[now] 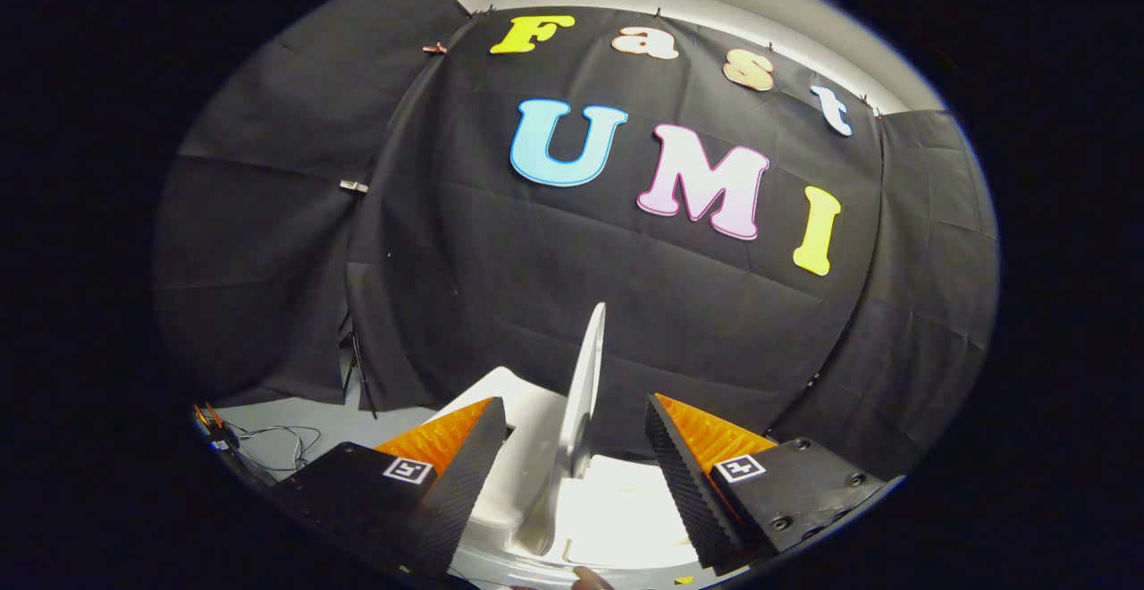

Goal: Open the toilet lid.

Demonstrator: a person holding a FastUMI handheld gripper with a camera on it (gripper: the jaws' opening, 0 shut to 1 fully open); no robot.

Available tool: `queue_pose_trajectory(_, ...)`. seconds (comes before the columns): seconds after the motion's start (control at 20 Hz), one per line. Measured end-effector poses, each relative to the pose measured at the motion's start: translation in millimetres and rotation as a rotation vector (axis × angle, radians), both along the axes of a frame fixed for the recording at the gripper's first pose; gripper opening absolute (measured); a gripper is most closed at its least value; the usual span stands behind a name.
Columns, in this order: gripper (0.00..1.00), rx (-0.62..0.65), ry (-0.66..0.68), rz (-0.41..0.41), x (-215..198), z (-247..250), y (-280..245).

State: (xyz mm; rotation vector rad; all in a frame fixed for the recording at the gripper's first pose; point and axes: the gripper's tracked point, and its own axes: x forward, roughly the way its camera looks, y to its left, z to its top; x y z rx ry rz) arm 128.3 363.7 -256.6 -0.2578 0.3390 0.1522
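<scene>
Currently the lid (585,375) is seen raised edge-on between the spread fingers (666,447), untouched; judged rigid, smooth, slippery and light; its thin rim is best pinched.

The toilet lid (585,375) is smooth, glossy white plastic, standing on edge between the spread jaws of the gripper (572,420), touched by neither. The toilet seat (617,509) below, toward 6 o'clock, has the same hard sheen and glares under the light. The inner faces of the fingers (465,474) are finely ribbed and matt. Beyond, toward 12 o'clock, the booth wall (465,259) is matt, creased cloth.
</scene>
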Motion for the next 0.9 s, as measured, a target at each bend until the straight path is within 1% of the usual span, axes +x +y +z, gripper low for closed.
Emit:
queue_pose_trajectory(0.2, 0.98, 0.070, -0.037, 0.004, -2.2, 38.9, -13.4)
queue_pose_trajectory(0.45, 0.98, 0.114, -0.116, -0.001, -6.0, 93.0, -50.8)
queue_pose_trajectory(0.65, 0.98, 0.143, -0.163, -0.022, -14.5, 130.6, -98.6)
queue_pose_trajectory(0.9, 0.98, 0.132, -0.212, -0.078, -24.7, 167.7, -174.1)
